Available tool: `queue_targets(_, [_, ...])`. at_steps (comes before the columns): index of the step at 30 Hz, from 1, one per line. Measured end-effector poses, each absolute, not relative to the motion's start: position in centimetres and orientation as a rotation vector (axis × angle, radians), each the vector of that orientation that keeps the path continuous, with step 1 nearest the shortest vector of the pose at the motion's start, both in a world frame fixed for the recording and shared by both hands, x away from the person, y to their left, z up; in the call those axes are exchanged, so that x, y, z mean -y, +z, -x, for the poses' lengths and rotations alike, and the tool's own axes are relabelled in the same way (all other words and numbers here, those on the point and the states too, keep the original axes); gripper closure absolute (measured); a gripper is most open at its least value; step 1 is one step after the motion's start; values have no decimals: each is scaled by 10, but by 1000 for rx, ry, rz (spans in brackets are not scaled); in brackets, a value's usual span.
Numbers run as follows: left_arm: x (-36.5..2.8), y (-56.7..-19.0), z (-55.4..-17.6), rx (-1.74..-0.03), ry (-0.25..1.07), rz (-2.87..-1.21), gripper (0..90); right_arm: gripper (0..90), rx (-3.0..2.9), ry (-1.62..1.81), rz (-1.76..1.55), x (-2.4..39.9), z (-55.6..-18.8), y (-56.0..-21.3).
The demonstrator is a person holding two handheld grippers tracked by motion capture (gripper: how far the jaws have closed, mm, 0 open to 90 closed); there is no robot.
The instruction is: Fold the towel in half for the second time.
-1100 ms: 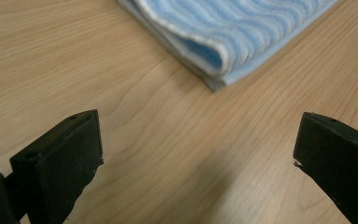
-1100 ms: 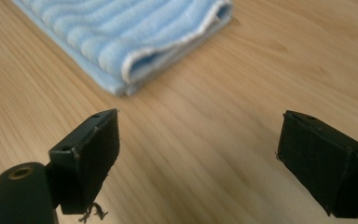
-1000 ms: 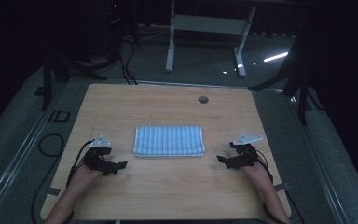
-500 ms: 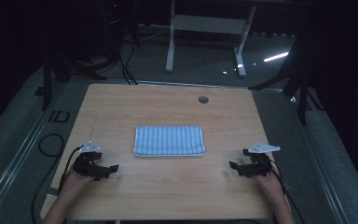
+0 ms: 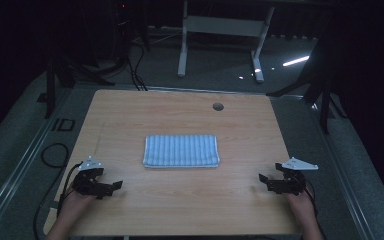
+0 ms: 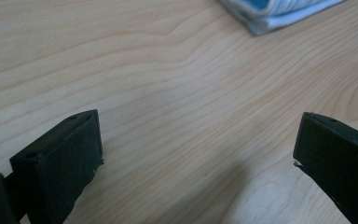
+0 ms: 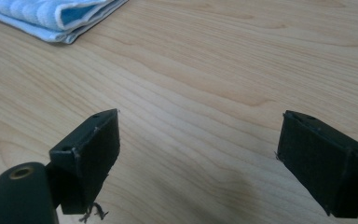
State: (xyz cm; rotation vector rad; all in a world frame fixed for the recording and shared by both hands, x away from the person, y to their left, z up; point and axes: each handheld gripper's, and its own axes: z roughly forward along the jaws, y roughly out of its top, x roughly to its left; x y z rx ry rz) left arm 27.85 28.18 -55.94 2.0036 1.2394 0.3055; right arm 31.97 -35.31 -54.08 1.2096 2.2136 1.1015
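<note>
Left gripper (image 5: pixel 111 187) and right gripper (image 5: pixel 266 183) sit low at the near corners of the table (image 5: pixel 130 115), jaws spread wide, nothing between them. Folded towel (image 5: pixel 181 150) lies flat mid-table, between and beyond both, well apart from each: pale blue with fine white stripes, folded into a rectangle. Gripper views add the stacked layers at its corner (image 7: pixel 65 21) (edge detail is lost from above). Beyond it, a round hole (image 5: pixel 218 106) in the tabletop.
</note>
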Motion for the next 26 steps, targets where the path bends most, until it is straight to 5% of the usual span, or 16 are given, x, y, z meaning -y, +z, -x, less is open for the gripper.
queue_targets(26, [-284, -561, -269, -1240, 400, -1950, 10, 143, -1998, 1054, -1363, 365, -322, -544])
